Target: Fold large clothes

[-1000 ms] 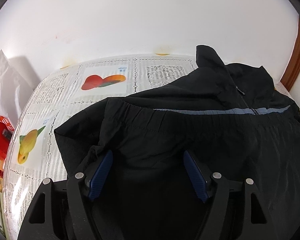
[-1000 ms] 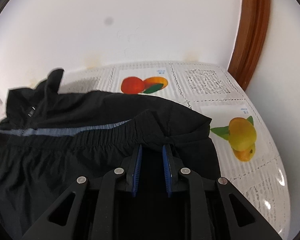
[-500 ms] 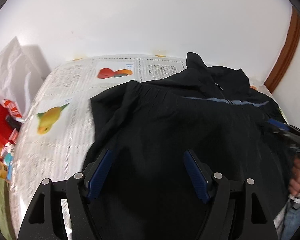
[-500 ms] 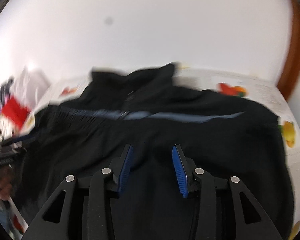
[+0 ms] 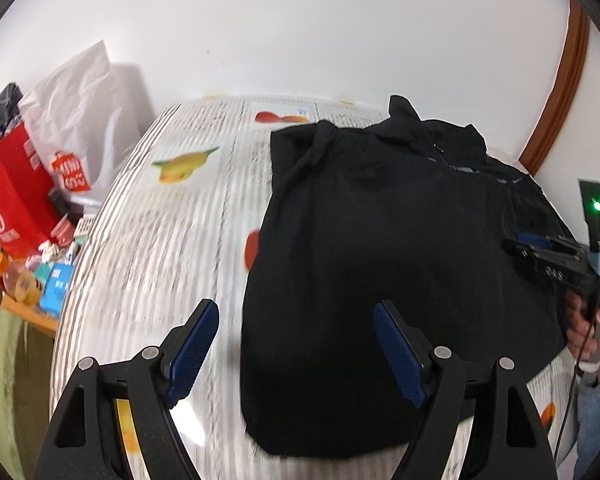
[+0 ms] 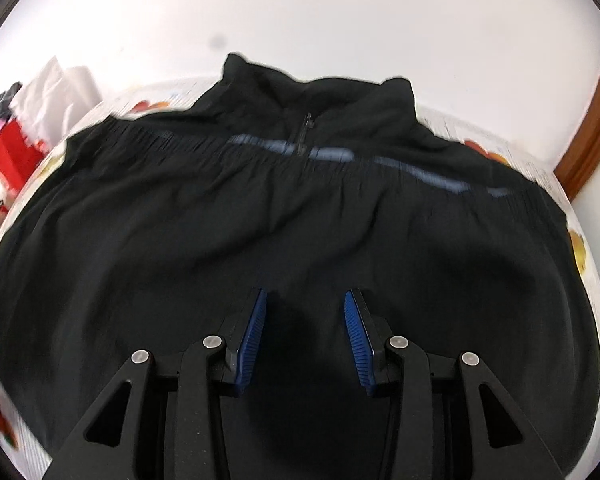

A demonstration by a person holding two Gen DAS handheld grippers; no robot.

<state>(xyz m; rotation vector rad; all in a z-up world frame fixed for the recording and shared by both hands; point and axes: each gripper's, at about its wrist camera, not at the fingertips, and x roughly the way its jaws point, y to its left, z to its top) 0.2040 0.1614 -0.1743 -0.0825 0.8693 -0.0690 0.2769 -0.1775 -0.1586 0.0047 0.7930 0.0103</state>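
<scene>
A black zip jacket (image 5: 384,232) with a grey-blue stripe lies folded on the table, its collar toward the wall. It fills the right wrist view (image 6: 284,224). My left gripper (image 5: 296,336) is open and empty, above the jacket's left edge near the table's front. My right gripper (image 6: 305,328) is open and empty, above the middle of the jacket. The right gripper also shows in the left wrist view (image 5: 540,248), held in a hand at the jacket's right side.
The table (image 5: 168,240) has a newspaper-and-fruit print cover. A red bag (image 5: 12,196), a white bag (image 5: 88,108) and small clutter sit to the left. A white wall is behind. A brown door frame (image 5: 560,92) stands at the right.
My right gripper let go of the jacket's hem corner and opened. Both grippers pulled back from the jacket; the left one shifted left, past the jacket's edge.
</scene>
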